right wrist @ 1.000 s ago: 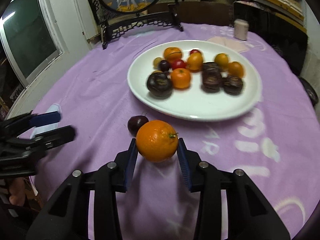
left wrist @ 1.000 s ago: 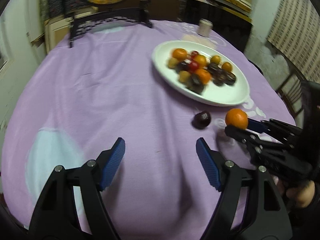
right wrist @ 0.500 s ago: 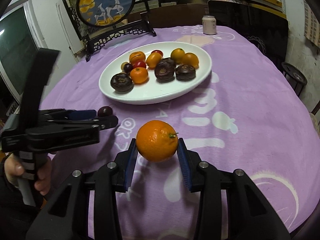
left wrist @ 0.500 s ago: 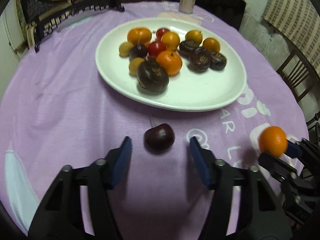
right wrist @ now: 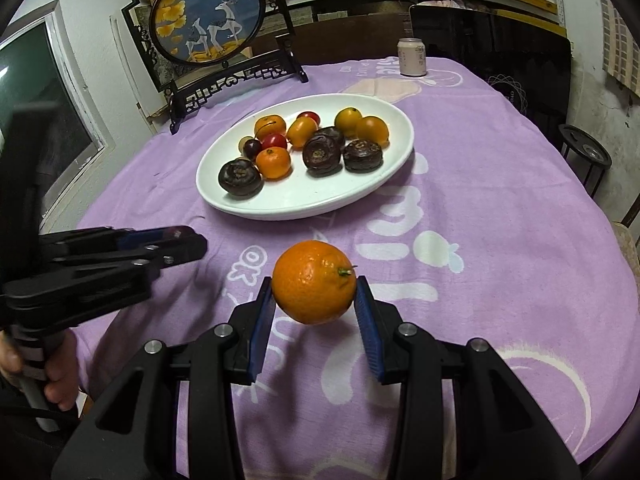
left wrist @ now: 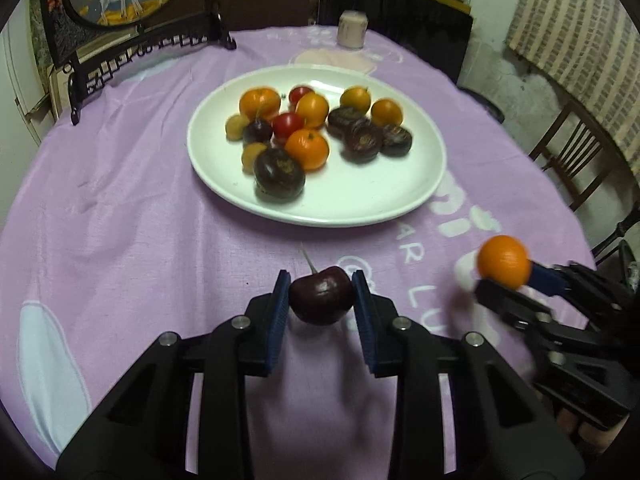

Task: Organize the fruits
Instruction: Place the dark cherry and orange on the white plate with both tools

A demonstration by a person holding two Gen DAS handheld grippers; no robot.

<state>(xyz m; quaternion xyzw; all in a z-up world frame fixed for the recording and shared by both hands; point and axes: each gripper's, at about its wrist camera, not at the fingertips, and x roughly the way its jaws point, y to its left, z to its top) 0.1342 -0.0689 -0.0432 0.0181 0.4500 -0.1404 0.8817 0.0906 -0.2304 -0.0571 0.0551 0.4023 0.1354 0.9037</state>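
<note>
The right gripper (right wrist: 315,312) clamps a round orange tangerine with a green stem stub (right wrist: 314,287) between its blue pads, lifted above the purple printed tablecloth (right wrist: 480,208). To the left, the black left gripper (right wrist: 188,244) reaches in, gripped by a hand (right wrist: 56,372); its jaws are closing. Farther back, an oval white plate (right wrist: 320,200) carries orange, red and dark brown fruits. Beyond it stand a round deer picture on a black carved stand (right wrist: 208,20) and a pale can (right wrist: 412,57).
</note>
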